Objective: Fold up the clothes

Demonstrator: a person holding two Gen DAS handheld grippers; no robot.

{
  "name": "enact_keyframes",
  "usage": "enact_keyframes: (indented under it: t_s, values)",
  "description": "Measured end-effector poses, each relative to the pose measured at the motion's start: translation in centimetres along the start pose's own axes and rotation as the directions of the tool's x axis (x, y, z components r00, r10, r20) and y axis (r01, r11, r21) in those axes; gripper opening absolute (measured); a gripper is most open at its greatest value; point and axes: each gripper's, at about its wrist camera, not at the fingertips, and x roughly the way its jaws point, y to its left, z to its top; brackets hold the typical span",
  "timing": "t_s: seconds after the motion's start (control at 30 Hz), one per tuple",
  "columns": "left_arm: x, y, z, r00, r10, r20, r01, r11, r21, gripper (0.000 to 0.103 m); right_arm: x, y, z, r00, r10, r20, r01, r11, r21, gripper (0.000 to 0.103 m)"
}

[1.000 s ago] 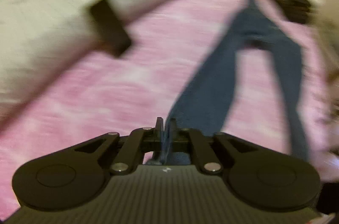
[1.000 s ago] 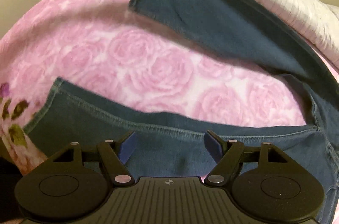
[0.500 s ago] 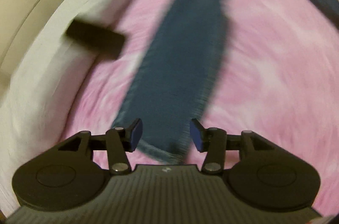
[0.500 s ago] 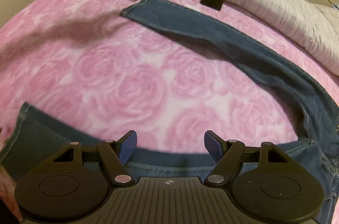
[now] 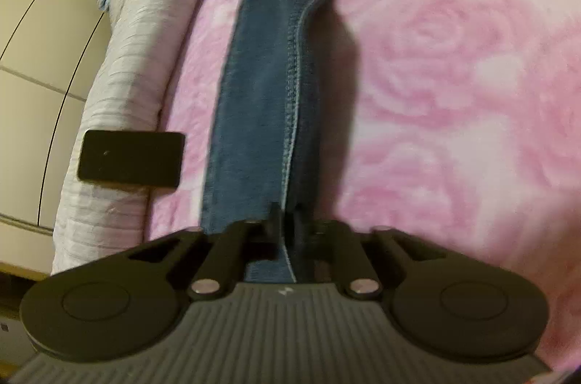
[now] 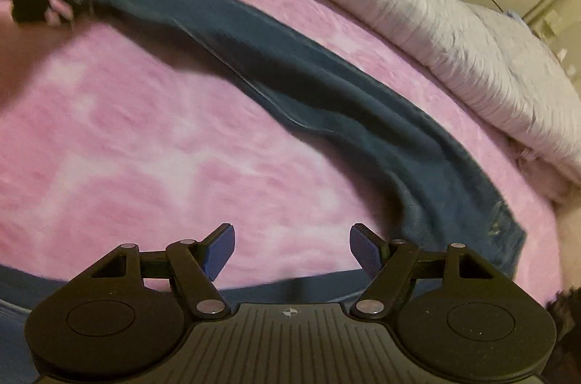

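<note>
The jeans (image 5: 261, 93) lay on the pink blanket (image 5: 454, 75), one leg running from 6 toward 12 o'clock in the left wrist view. The left gripper (image 5: 287, 220) had just closed and pinched the leg's hem. The right gripper (image 6: 292, 246) stood open over the blanket, nothing between its fingers. A black phone (image 5: 130, 162) lay at 9 o'clock on the white quilt (image 5: 145, 20).

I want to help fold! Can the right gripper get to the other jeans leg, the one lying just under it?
Probably yes. The right gripper is open and holds nothing, and that jeans leg lies bare on the pink rose blanket just below its fingertips, nothing between.
</note>
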Motion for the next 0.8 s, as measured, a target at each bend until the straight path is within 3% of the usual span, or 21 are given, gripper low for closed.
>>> enact_keyframes:
  t_s: [0.17, 0.33, 0.5, 0.53, 0.57, 0.8]
  values:
    - [-1.6, 4.0, -0.4, 1.000, -0.015, -0.011, 0.014, 0.994, -0.109, 0.004, 2.7, -3.3, -0.7, 0.997, -0.061, 0.039, 0.065, 0.991, -0.113, 0.073]
    - [-1.6, 4.0, 0.2, 0.997, -0.070, -0.032, 0.068, 0.996, -0.063, 0.003, 6.7, -3.1, 0.0, 0.991, -0.069, 0.112, 0.102, 0.943, -0.316, 0.073]
    - [-1.3, 4.4, 0.1, 0.997, -0.057, -0.047, 0.054, 0.997, -0.063, 0.003, 10.4, -2.8, 0.3, 0.990, -0.046, 0.130, 0.101, 0.882, -0.461, 0.072]
    - [-1.2, 4.4, 0.1, 0.997, -0.054, -0.050, 0.051, 0.997, -0.058, 0.003, 10.8, -3.0, 0.2, 0.990, -0.039, 0.134, 0.097, 0.881, -0.463, 0.049]
    - [-1.2, 4.5, 0.1, 0.997, -0.054, -0.052, 0.051, 0.997, -0.056, 0.003, 11.2, -3.4, 0.2, 0.992, -0.040, 0.121, 0.092, 0.882, -0.461, 0.007]
    - [-4.1, 2.3, -0.3, 0.992, -0.116, -0.052, 0.118, 0.993, 0.030, 0.003, 5.2, -5.4, -3.9, 0.991, 0.039, 0.125, 0.025, 0.881, -0.472, 0.002]
